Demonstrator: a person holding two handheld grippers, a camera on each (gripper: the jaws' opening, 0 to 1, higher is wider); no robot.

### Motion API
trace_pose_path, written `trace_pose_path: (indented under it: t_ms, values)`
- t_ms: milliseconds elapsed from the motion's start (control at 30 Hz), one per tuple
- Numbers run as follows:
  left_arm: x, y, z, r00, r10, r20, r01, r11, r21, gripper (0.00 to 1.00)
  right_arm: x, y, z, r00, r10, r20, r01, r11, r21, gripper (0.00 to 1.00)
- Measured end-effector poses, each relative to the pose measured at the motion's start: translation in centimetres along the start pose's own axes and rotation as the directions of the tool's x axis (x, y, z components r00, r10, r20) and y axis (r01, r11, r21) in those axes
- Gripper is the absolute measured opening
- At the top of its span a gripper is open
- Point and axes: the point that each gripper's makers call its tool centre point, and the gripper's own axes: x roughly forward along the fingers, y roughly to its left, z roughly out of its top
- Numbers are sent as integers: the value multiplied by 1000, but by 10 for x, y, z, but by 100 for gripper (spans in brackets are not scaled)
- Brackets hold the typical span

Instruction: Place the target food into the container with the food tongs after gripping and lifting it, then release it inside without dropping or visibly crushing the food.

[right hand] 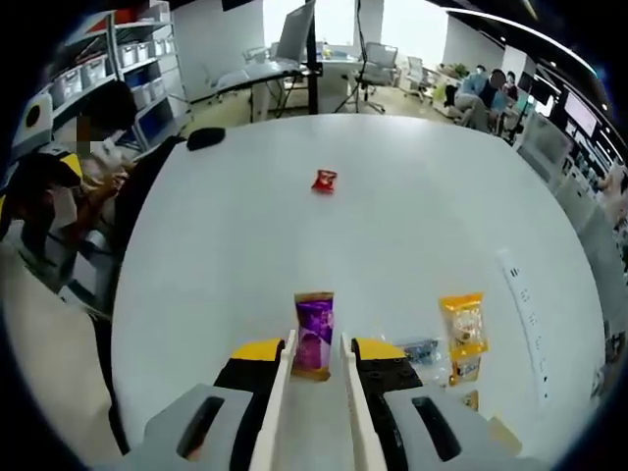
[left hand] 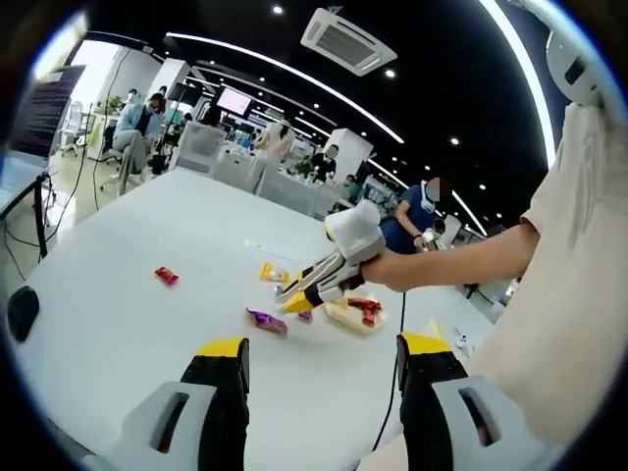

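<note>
A purple snack packet (right hand: 314,332) lies flat on the white table (right hand: 392,226), between the tips of the white food tongs (right hand: 278,392). My right gripper (right hand: 317,353) is shut on the tongs, and whether the tongs press the packet I cannot tell. In the left gripper view, the right gripper (left hand: 319,285) reaches in from the right in a person's hand, tongs tips by the purple packet (left hand: 267,320). Just right of it sits a shallow clear container (left hand: 343,316) holding a red packet (left hand: 367,308). My left gripper (left hand: 324,348) hangs open above the near table, holding nothing.
Loose on the table are a yellow packet (right hand: 462,334), a small bluish packet (right hand: 422,350) beside it, and a red packet (right hand: 325,181) farther off. A power strip (right hand: 520,292) lies at the right, a black mouse (right hand: 206,137) at the far edge. People sit at desks beyond.
</note>
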Motion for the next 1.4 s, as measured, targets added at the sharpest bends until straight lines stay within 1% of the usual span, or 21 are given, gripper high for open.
trace_pose_path:
  t_ms: [133, 400, 1400]
  values:
    - [-2, 0, -2, 1000, 7, -2, -7, 1000, -9, 61, 5, 2, -3, 1000, 9, -18, -9, 1000, -4, 27]
    - [-1, 1, -3, 1000, 13, -2, -13, 1000, -19, 61, 12, 3, -4, 999, 22, -26, -23, 1000, -5, 27]
    - [-1, 11, -6, 1000, 24, -8, -24, 999, -38, 61, 32, 3, -12, 997, 36, -74, -36, 999, 0, 28]
